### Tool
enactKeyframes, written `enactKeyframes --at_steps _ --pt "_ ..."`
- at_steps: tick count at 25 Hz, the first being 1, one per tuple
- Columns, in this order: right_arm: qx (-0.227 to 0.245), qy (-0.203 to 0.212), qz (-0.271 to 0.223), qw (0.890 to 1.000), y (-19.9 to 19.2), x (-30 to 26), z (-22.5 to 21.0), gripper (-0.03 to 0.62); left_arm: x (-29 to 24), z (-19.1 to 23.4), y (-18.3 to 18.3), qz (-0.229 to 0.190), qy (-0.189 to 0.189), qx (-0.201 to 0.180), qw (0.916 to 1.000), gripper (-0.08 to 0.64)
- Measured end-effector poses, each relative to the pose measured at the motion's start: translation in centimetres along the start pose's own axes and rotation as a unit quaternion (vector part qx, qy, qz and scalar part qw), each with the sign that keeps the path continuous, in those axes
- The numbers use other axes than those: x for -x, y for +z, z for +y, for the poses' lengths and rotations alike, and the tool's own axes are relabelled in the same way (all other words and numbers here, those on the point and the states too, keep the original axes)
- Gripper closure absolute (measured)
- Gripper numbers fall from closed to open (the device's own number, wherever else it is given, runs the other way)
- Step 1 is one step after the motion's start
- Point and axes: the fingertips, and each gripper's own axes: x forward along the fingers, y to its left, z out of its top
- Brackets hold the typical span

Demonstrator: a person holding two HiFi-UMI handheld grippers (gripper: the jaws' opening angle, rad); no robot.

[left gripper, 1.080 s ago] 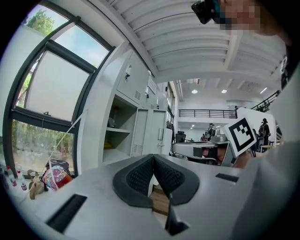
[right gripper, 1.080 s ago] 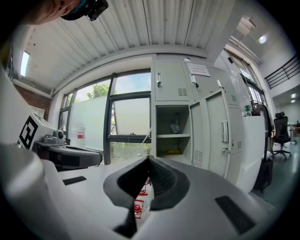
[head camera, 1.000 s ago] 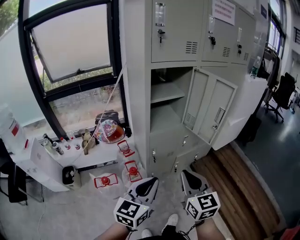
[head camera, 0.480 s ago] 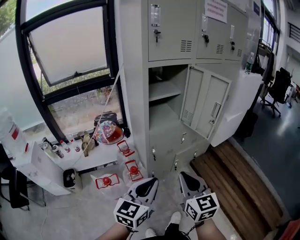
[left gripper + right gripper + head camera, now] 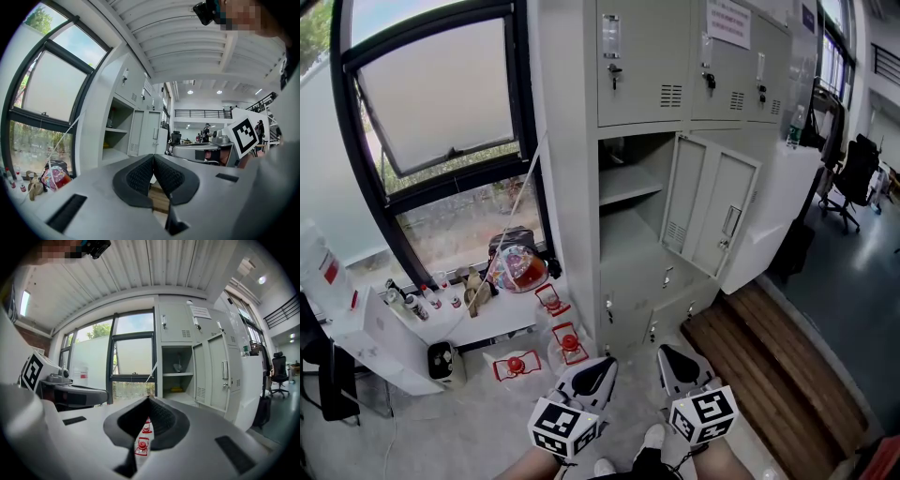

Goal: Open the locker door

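Left gripper: the grey two-jaw left gripper (image 5: 592,373) (image 5: 153,159), with black ribbed pads and a black-and-white marker cube, is held low above the pale floor, well apart from the lockers.
Left jaws: brought together so that the tips meet. Nothing is gripped or touched, and only floor is seen through the slit behind the tips.
Right gripper: the matching grey right gripper (image 5: 680,364) (image 5: 149,401) is held just beside the left one, on the side nearer the wood-plank strip of floor (image 5: 769,375).
Right jaws: fully closed, tip against tip. Nothing is held or touched.
Locker door: the pale grey metal locker door (image 5: 712,214) (image 5: 216,373), with a low vent and a handle near its free edge, is found swung wide open to the right of its compartment.
Locker bank: a pale grey metal locker bank (image 5: 647,56). The upper doors and the small lower doors are shut.
Open compartment: one shelf (image 5: 630,183) is shown inside. A small yellow item (image 5: 176,390) is seen on the compartment's bottom.
Floor by the bank's left corner: small red-and-clear containers (image 5: 570,342) are set out there.
Window: a black-framed window (image 5: 441,94), its sash tilted, is placed left of the bank.
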Motion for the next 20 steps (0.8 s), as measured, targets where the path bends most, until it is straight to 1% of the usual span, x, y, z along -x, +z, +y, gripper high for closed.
enactKeyframes --at_steps 10,20 --pt "0.002 0.008 0.004 1.0 -0.03 -0.47 1.02 0.538 0.76 0.75 -0.13 -0.003 0.008 0.007 0.9999 0.543" --pt "0.003 0.009 0.005 1.0 -0.11 0.01 0.81 0.538 0.52 0.16 -0.25 -0.005 0.008 0.01 0.9999 0.543"
